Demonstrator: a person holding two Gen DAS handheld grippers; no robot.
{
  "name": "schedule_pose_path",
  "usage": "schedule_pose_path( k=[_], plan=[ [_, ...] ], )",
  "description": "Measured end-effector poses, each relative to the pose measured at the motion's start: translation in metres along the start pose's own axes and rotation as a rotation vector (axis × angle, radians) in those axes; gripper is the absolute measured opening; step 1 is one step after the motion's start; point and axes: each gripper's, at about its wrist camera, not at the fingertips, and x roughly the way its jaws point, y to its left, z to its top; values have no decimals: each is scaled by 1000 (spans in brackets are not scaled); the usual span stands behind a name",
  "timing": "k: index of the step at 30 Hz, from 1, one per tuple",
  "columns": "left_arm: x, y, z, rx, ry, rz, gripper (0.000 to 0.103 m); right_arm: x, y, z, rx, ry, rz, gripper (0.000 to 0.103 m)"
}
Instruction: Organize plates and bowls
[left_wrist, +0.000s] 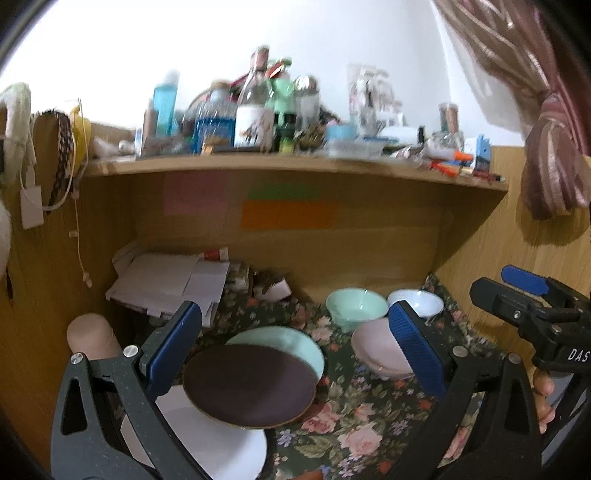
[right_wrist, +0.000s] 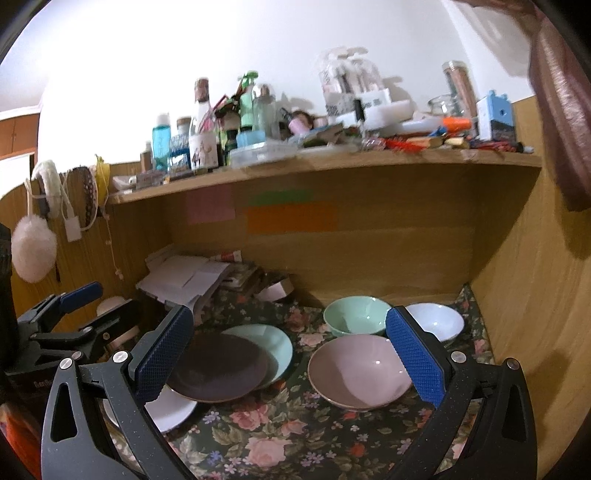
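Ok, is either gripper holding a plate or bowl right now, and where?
No. The left gripper and right gripper are both open and empty above the dishes.

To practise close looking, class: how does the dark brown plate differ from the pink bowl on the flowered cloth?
The dark brown plate is shallow and almost flat; the pink bowl is deep with sloping sides. The plate lies overlapping a pale green plate and a white plate; the bowl sits alone on the flowered cloth. The plate is left, the bowl right. Both are round, upright and empty.
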Motion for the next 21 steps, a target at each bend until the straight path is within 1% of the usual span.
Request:
schedule_pose_path(
  k=[4,5,7,9,11,13,14,16,18,20,21],
  plan=[
    [14,20,-8,-30,53,37,103,25,1,-6,11,64,50,103],
    [18,27,-10,-18,56,56,103,31,1,-8,12,78,62,103],
    [26,38,-14,-27,78,89,102,44,4,-11,2,108,90,103],
    [33,49,-18,-29,100,114,98,57,8,-14,-20,139,89,103],
    [43,62,-23,-19,155,132,85,71,12,-18,-35,178,95,103],
    [53,73,-30,-36,190,136,83,88,14,-21,-30,228,123,103],
    [53,77,-31,-20,199,154,80,95,14,-23,-28,245,133,103],
    [60,86,-39,-20,228,172,76,108,17,-26,-34,265,127,103],
    [68,93,-46,-51,252,170,76,120,21,-29,-51,284,124,103],
    [75,104,-53,-67,280,174,69,131,26,-32,-66,305,131,103],
    [77,108,-54,-71,293,178,68,137,29,-33,-76,315,135,101]
  ],
)
